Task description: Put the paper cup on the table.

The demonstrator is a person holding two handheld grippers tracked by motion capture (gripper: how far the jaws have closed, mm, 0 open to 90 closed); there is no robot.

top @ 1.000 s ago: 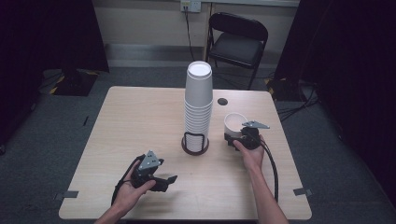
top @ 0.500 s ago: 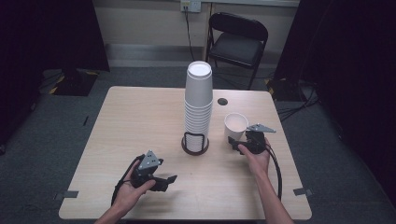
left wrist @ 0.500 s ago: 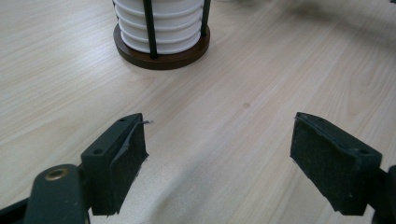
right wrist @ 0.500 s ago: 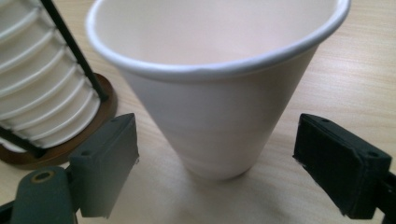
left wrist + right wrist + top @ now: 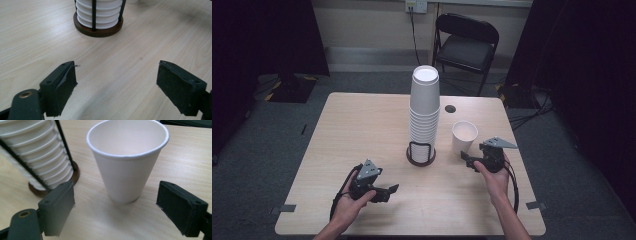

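A tall stack of white paper cups [image 5: 424, 110] stands upside down in a black wire holder with a round brown base [image 5: 420, 155] at the table's middle. A single white cup [image 5: 464, 136] stands upright to its right, open end up. My right gripper [image 5: 469, 160] is open just in front of that cup, apart from it; in the right gripper view the cup [image 5: 127, 157] stands beyond the two spread jaws. My left gripper [image 5: 389, 192] rests open near the front left, aimed at the holder's base [image 5: 98, 30], with nothing between its jaws.
The light wooden table [image 5: 362, 130] has a small dark round hole [image 5: 450, 108] behind the stack. A black folding chair [image 5: 467, 45] stands past the far edge. Dark curtains close both sides. Cables trail from each gripper toward the front edge.
The right gripper has let go of the single cup and drawn back toward the front edge, leaving the cup standing. The left gripper has stayed in place.
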